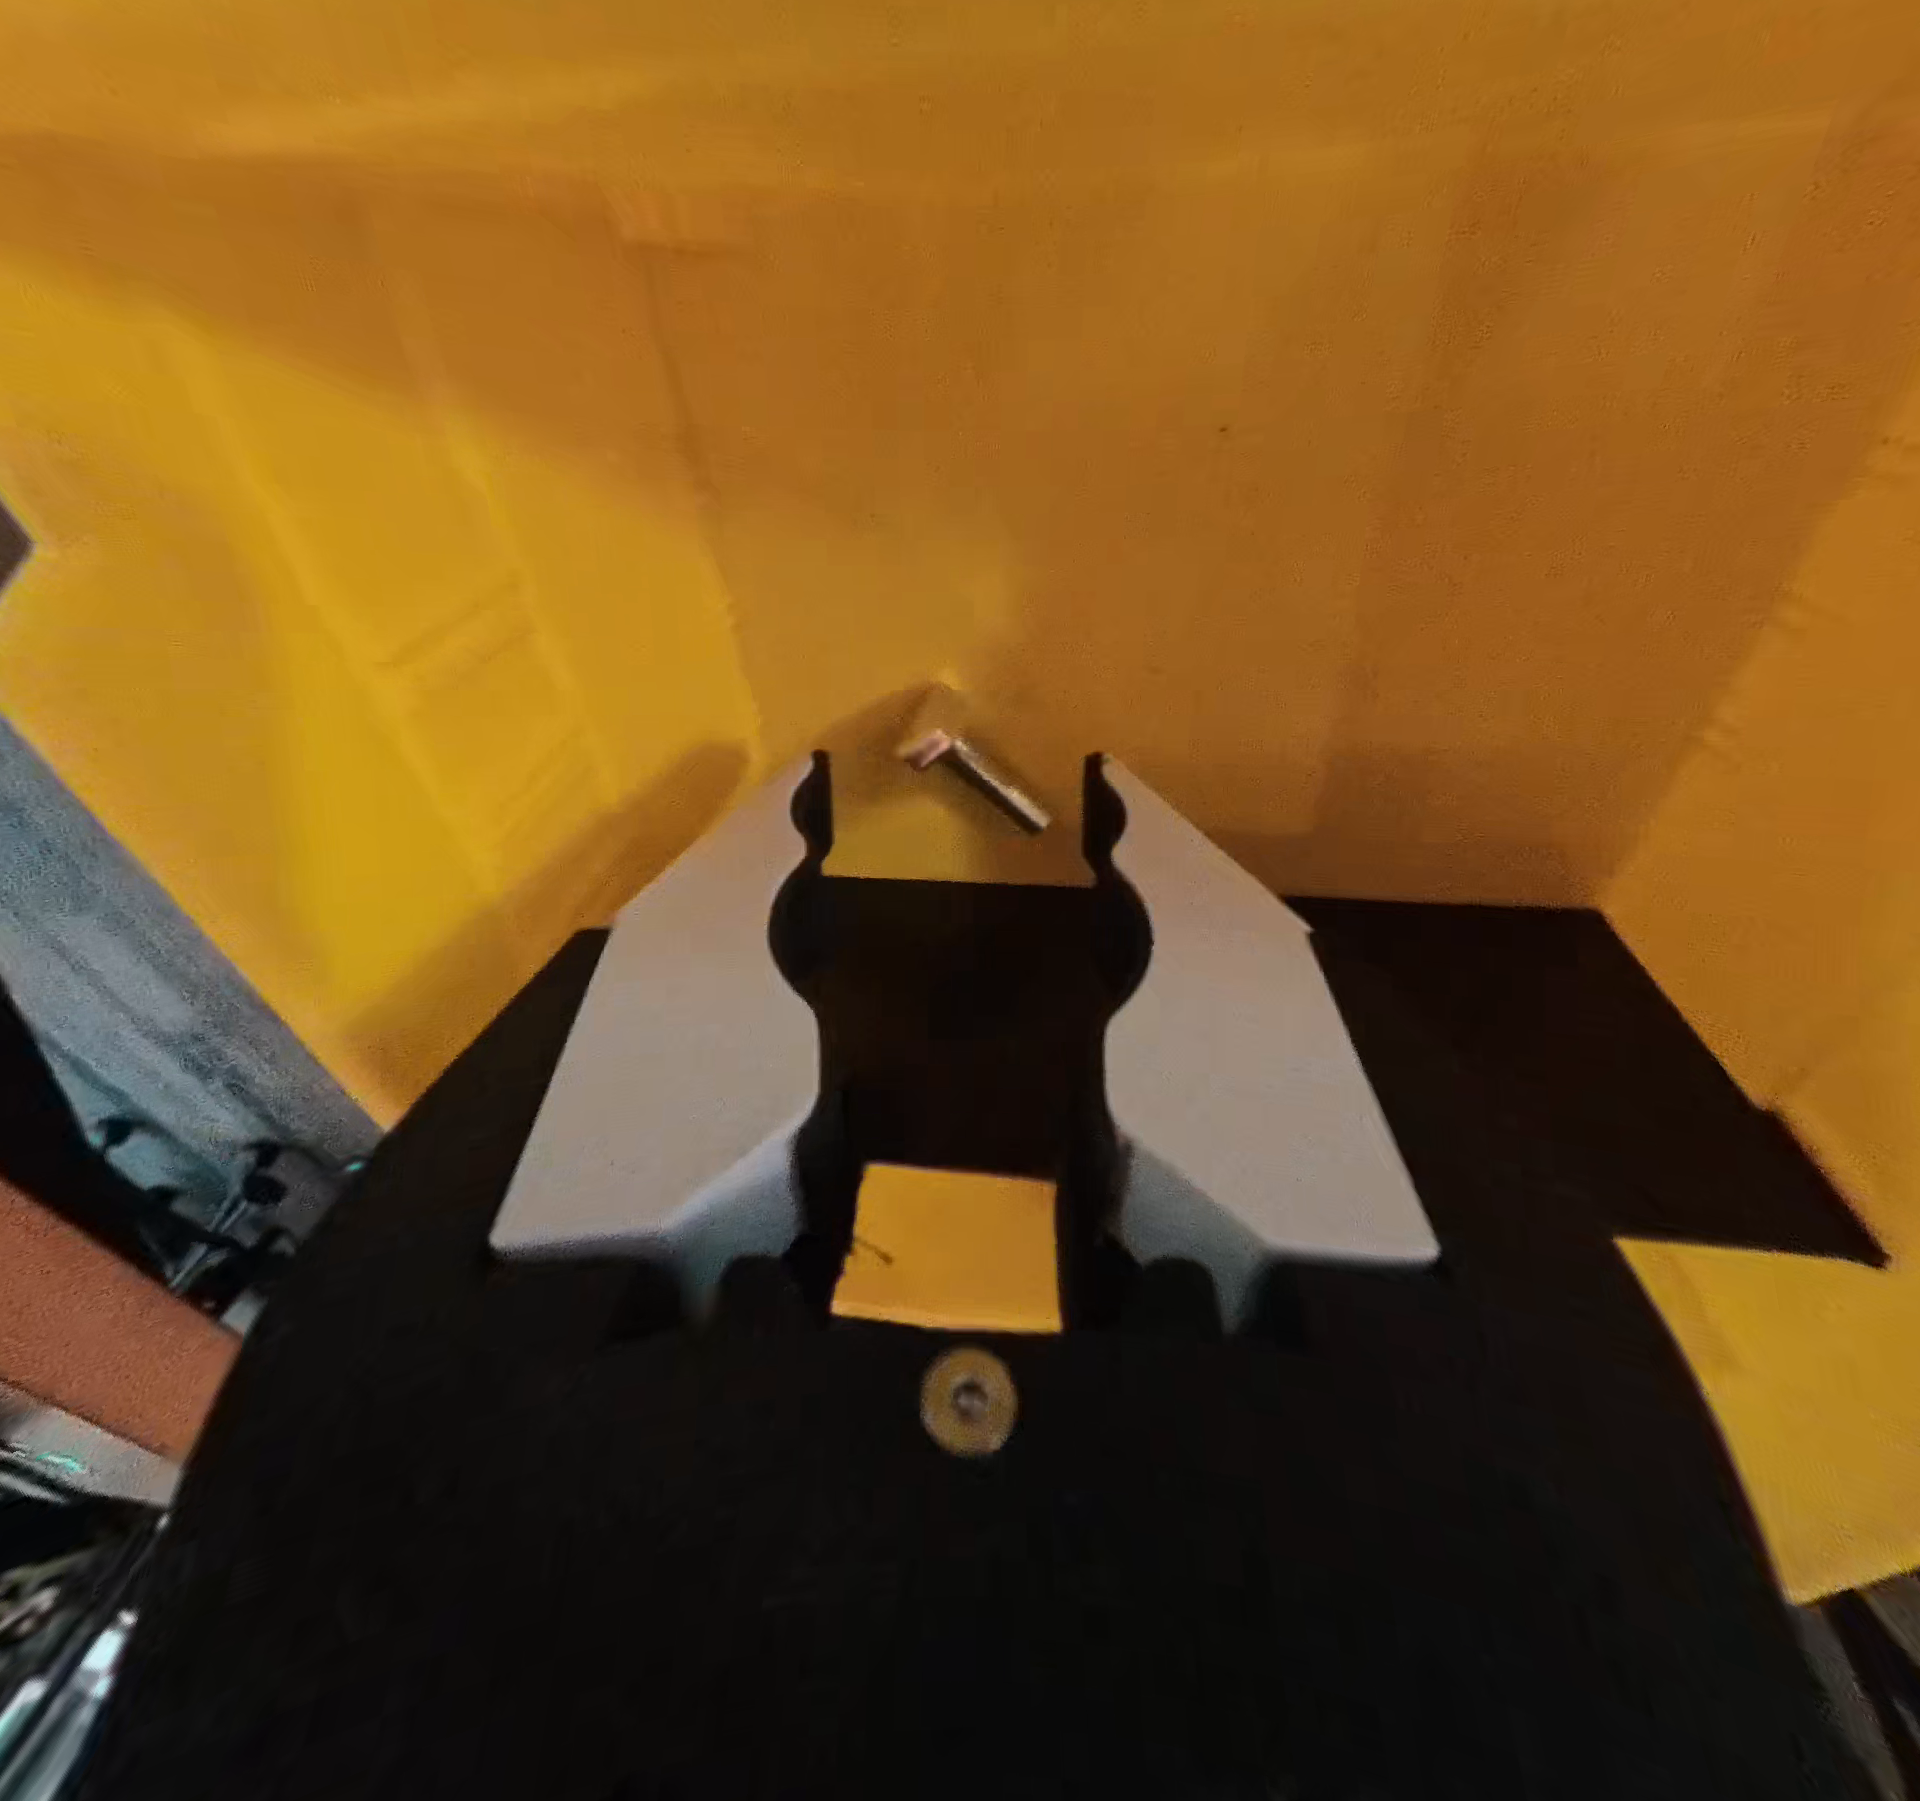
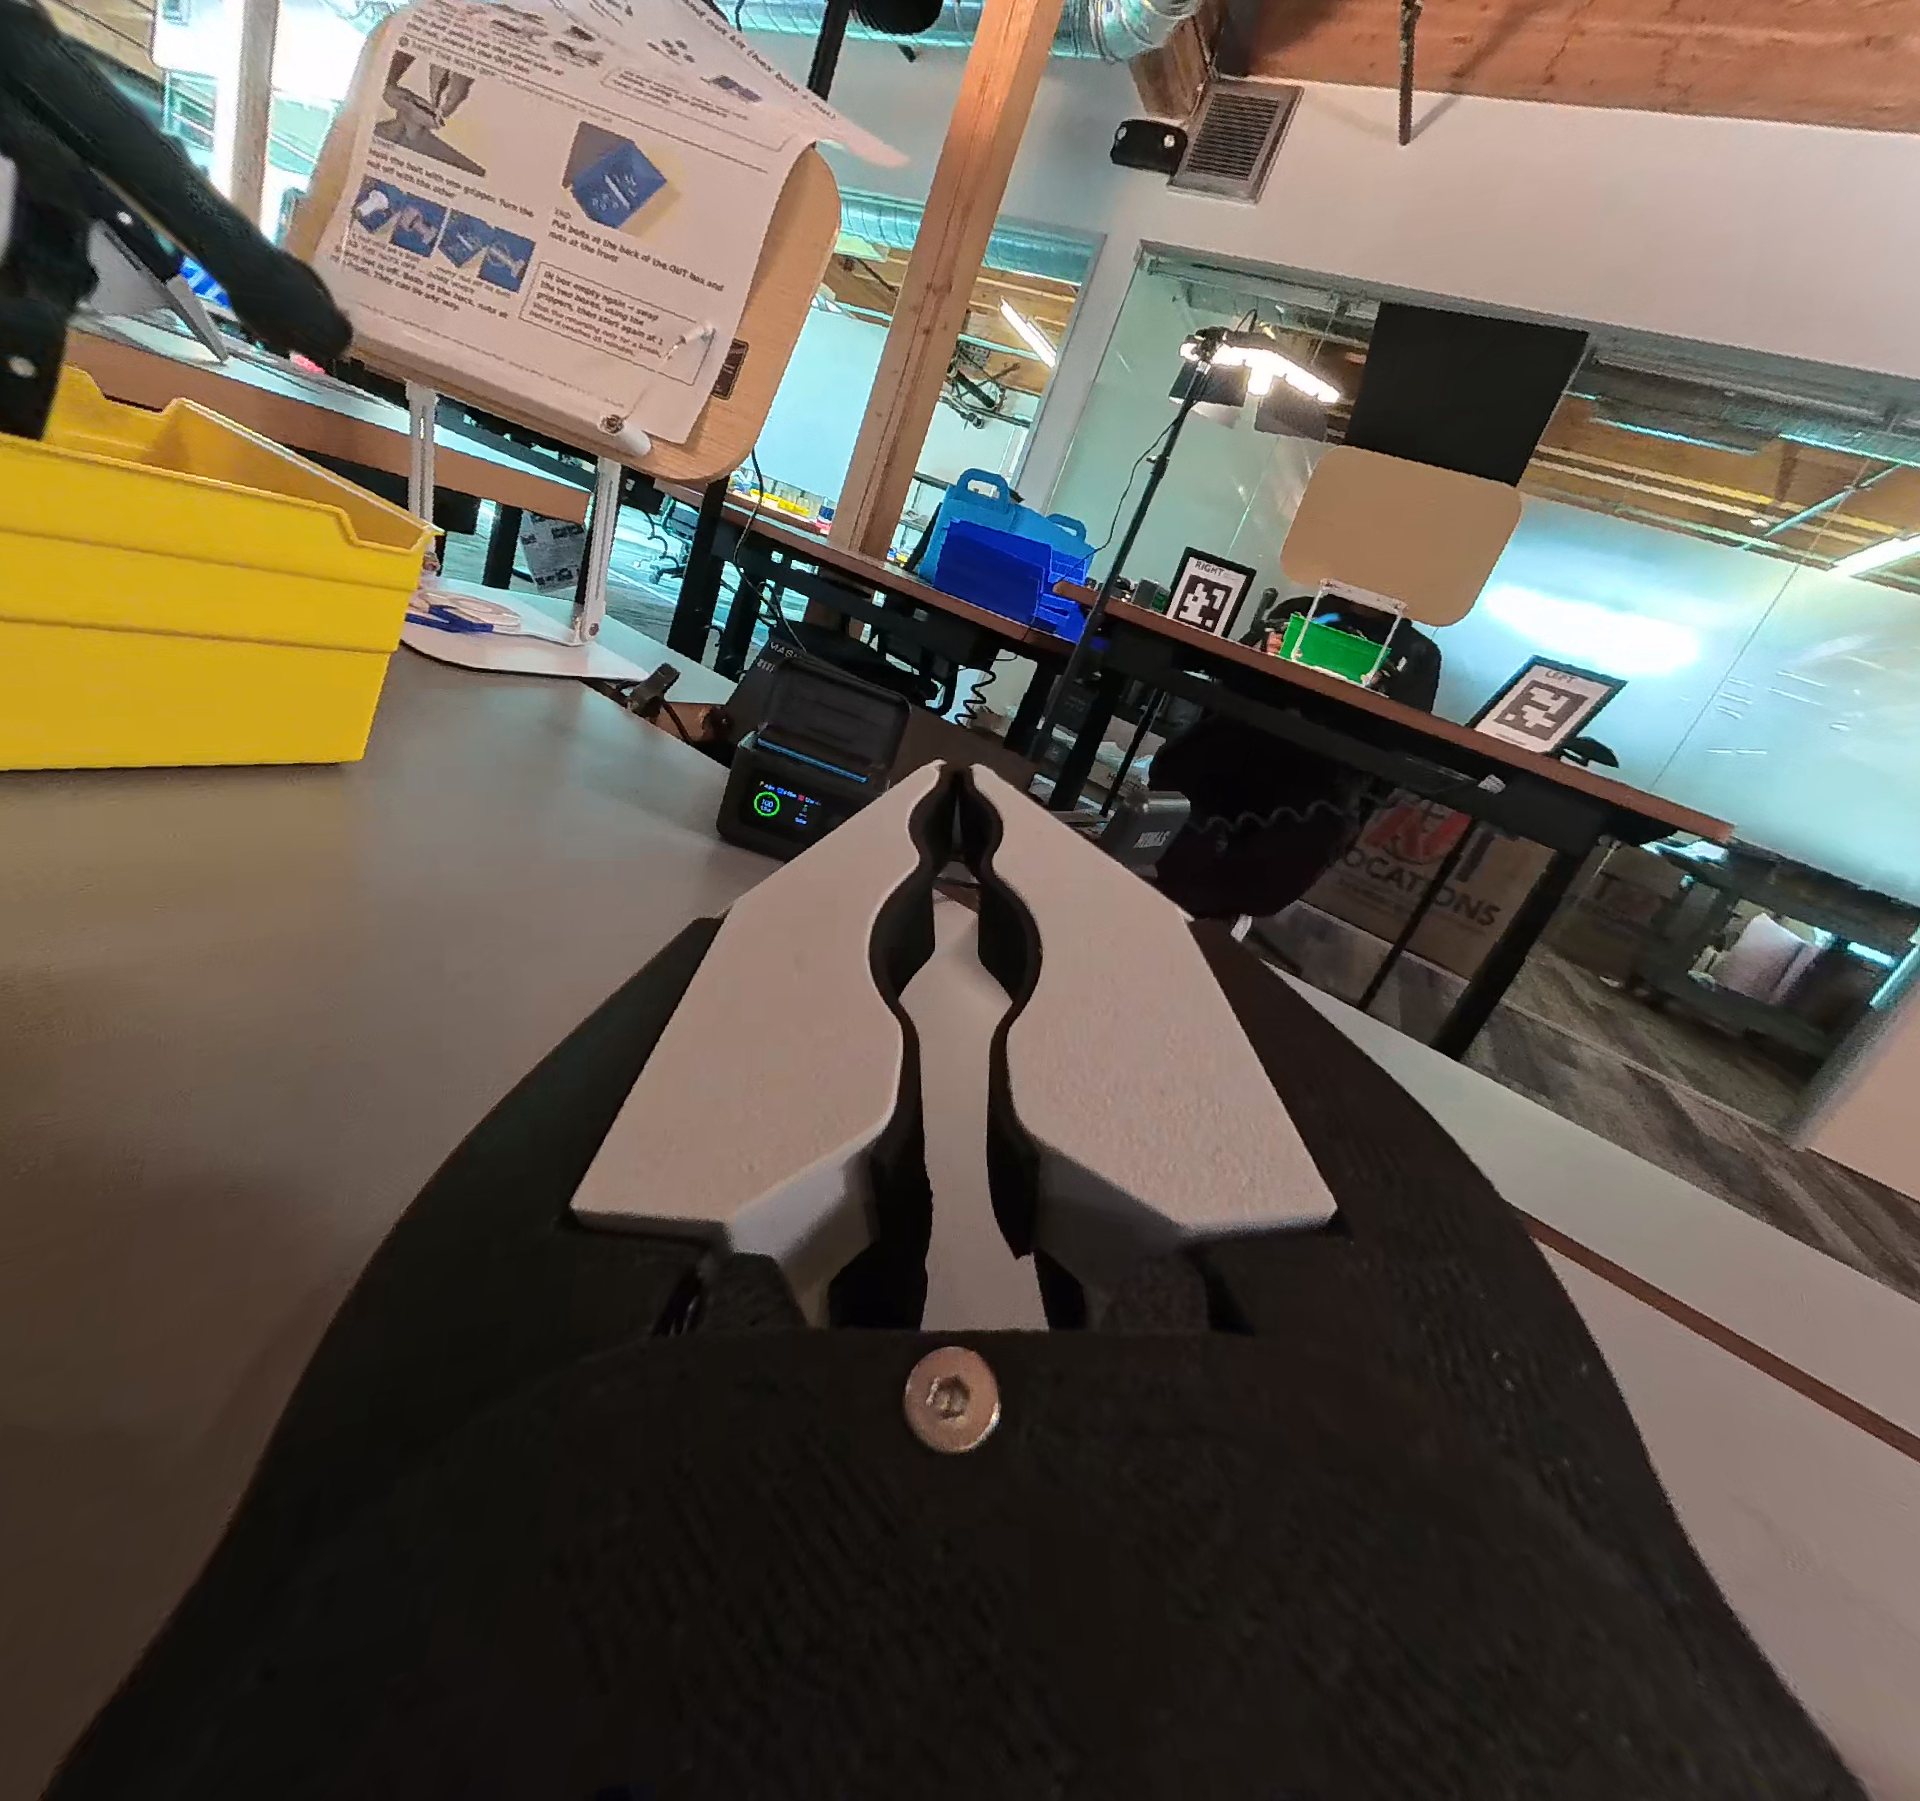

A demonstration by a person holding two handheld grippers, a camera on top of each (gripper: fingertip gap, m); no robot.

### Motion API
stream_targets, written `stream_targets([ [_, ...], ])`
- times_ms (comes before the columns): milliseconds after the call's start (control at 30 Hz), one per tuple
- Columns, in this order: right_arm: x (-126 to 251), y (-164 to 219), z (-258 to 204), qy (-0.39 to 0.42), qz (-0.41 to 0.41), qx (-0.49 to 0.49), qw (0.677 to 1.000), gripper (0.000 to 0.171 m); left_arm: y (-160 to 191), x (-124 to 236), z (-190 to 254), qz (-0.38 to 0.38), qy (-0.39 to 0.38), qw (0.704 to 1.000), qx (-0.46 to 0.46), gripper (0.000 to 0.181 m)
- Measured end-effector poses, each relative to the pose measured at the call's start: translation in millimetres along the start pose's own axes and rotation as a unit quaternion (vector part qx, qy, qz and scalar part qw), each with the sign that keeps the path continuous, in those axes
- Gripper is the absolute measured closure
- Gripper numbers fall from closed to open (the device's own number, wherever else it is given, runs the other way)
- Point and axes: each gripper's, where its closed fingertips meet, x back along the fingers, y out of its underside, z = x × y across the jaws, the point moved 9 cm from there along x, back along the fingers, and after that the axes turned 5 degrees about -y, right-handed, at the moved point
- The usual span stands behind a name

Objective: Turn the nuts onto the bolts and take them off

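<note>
In the left wrist view a silver bolt (image 1: 979,781) lies alone on the yellow floor of a bin (image 1: 935,349), its head to the upper left. My left gripper (image 1: 956,766) is open just above it, with the bolt between and slightly past the fingertips. In the right wrist view my right gripper (image 2: 954,777) is shut and empty, low over a grey table (image 2: 260,972). No nut shows in either view. The left gripper's black body (image 2: 125,193) shows at the upper left, over stacked yellow bins (image 2: 187,608).
A board with instruction sheets (image 2: 561,224) stands behind the yellow bins. A small black device with a lit screen (image 2: 800,775) sits at the table's far edge ahead of my right gripper. Other tables, blue bins (image 2: 997,546) and a light stand are farther back.
</note>
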Motion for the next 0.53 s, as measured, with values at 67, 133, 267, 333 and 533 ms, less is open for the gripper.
stream_targets([
  [67, 0, 1, 0, -0.001, -0.002, -0.005, 1.0, 0.171, 1, -5, -2, -0.007, 0.006, 1.0, 0.019, 0.131],
  [133, -1, 1, 1, 0.0, -0.002, -0.012, 1.0, 0.171, 3, -10, -3, -0.011, 0.01, 1.0, 0.025, 0.133],
  [267, -2, 2, 0, -0.003, -0.005, -0.017, 1.0, 0.171, 4, -17, -2, -0.003, 0.044, 0.999, 0.028, 0.146],
  [333, -2, 2, 0, -0.004, -0.005, -0.02, 1.0, 0.171, 4, -18, 0, 0.01, 0.043, 0.999, 0.013, 0.164],
  [533, -3, 3, 1, -0.002, -0.007, -0.029, 1.0, 0.171, 5, -4, 5, 0.042, 0.002, 0.998, -0.045, 0.165],
])
